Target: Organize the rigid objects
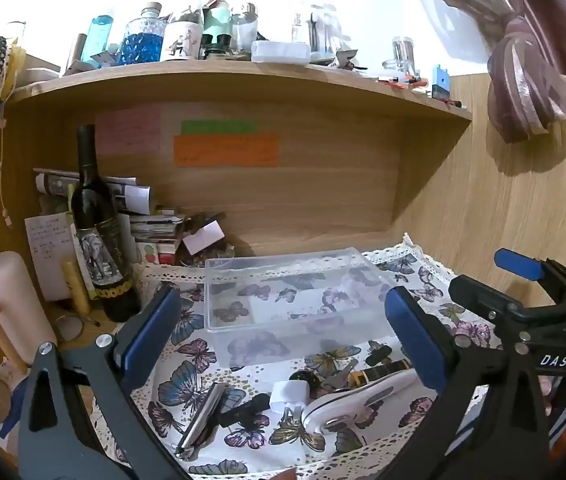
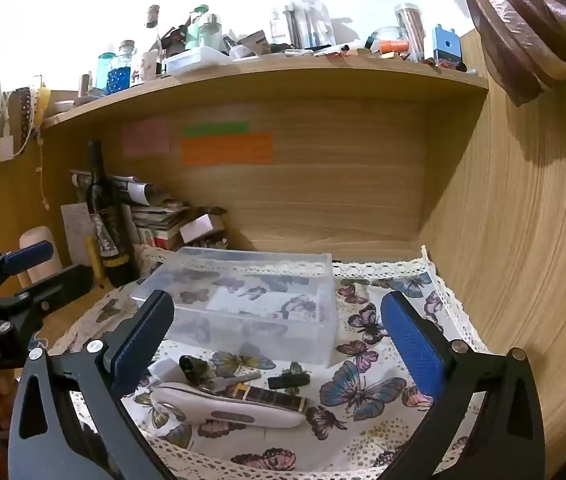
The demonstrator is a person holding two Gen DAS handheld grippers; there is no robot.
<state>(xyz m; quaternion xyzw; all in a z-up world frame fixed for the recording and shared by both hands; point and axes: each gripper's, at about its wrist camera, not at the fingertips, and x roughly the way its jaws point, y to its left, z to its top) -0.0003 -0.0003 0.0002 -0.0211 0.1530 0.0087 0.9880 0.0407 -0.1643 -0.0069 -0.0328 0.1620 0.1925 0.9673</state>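
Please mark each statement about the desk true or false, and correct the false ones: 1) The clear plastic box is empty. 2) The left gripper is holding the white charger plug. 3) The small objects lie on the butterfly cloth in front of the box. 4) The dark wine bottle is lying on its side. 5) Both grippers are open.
1) True. The clear plastic box holds nothing; only the cloth pattern shows through it.
2) False. The left gripper is open and holds nothing; the white charger plug lies on the butterfly cloth.
3) True. The plug, the white oval tool and the other small pieces lie on the cloth in front of the box.
4) False. The wine bottle stands upright, left of the box.
5) True. The right gripper is open too.
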